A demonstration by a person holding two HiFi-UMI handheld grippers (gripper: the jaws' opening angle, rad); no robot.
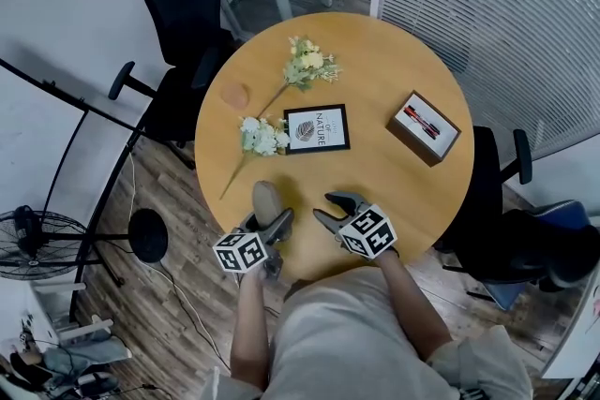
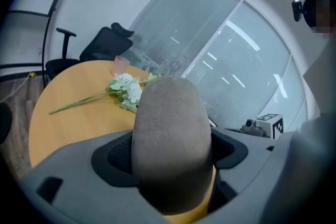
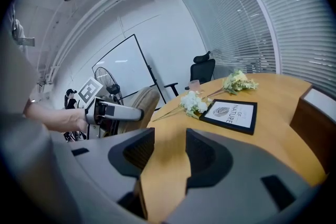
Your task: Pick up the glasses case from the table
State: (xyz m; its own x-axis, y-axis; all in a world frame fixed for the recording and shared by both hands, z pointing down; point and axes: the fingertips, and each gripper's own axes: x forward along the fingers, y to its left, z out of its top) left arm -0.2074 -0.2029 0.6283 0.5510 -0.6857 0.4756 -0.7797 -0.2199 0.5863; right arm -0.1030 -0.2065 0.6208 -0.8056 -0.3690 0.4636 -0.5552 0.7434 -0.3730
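The glasses case is a tan, suede-like oval pouch near the front edge of the round wooden table. My left gripper is shut on it, one jaw on each side. In the left gripper view the case fills the gap between the dark pads. The right gripper view shows the case held by the left gripper at the table's left rim; its underside is hidden. Just right of the case, my right gripper stands open over bare wood with nothing between its jaws.
A black-framed print lies mid-table with a white flower sprig beside it and another farther back. A brown box sits at the right and a small pink disc at the left. Office chairs and a floor fan ring the table.
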